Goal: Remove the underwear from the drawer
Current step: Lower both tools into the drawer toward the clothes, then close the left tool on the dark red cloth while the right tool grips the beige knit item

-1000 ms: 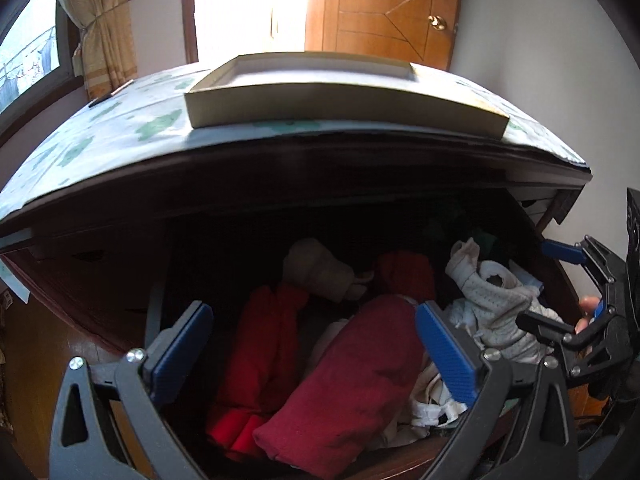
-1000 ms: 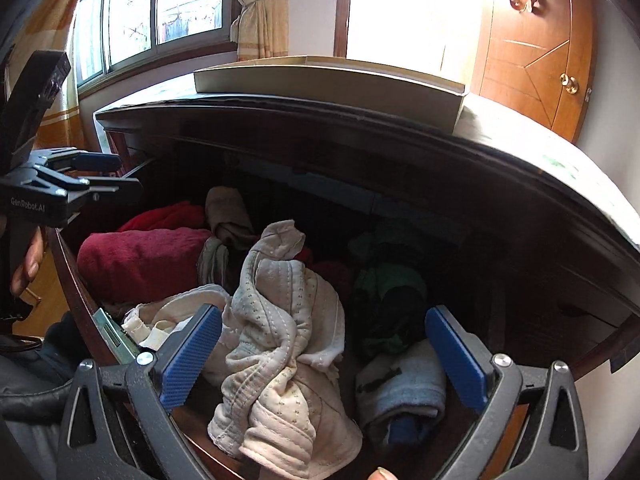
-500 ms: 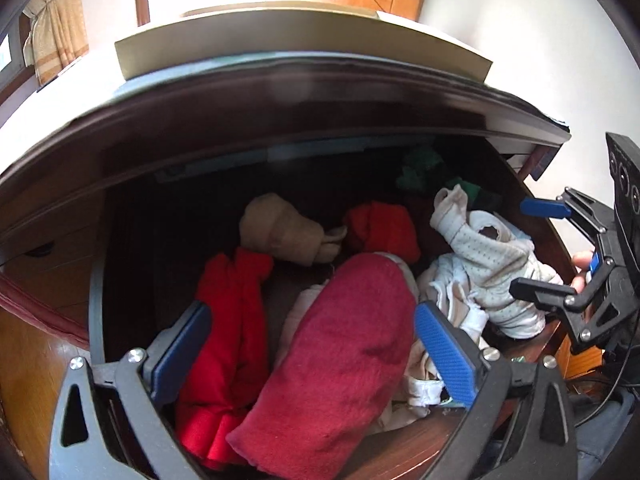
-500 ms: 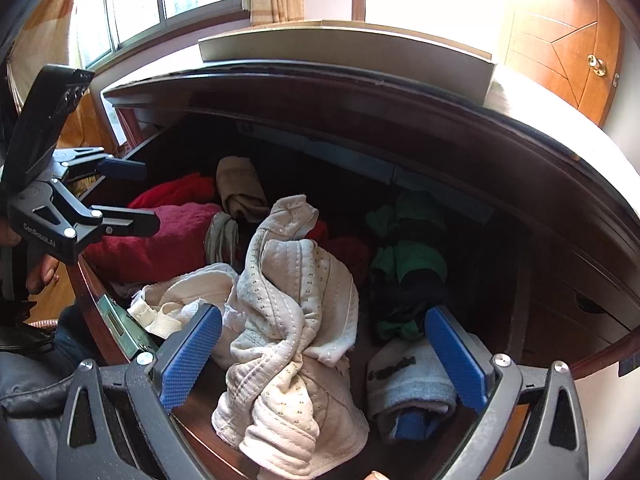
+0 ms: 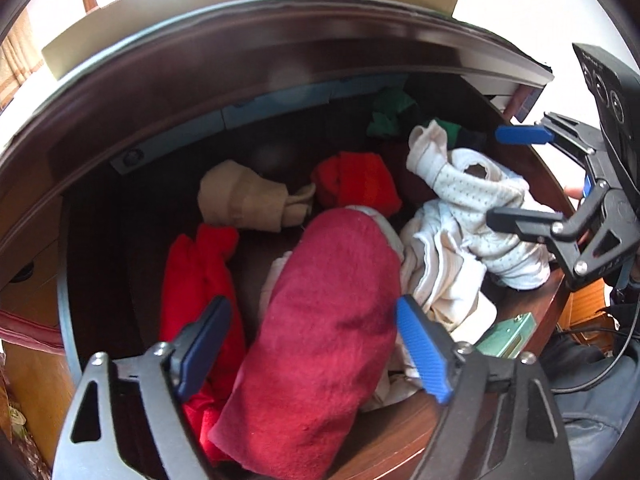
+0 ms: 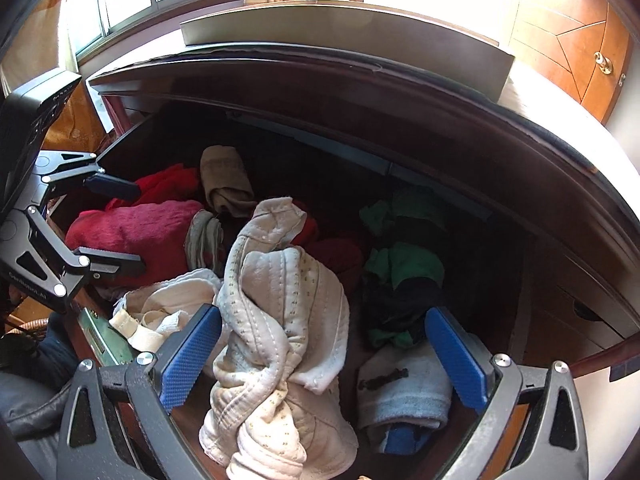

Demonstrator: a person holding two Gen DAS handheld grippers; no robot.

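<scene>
A dark red folded garment [image 5: 320,344] is lying at the front of the open drawer [image 5: 400,436], sitting between the left tongs [image 5: 312,348], whose jaws have just been closing around it but are not yet pressing; they should be sinking lower before pinching, so only one piece is lifting; the right tongs [image 6: 324,356] are hanging spread over a cream dotted garment [image 6: 280,320]; also filling the drawer are bright red cloth [image 5: 196,280], a beige roll [image 5: 244,200], green and black pieces [image 6: 404,264], and a pale grey bundle [image 6: 404,392].
</scene>
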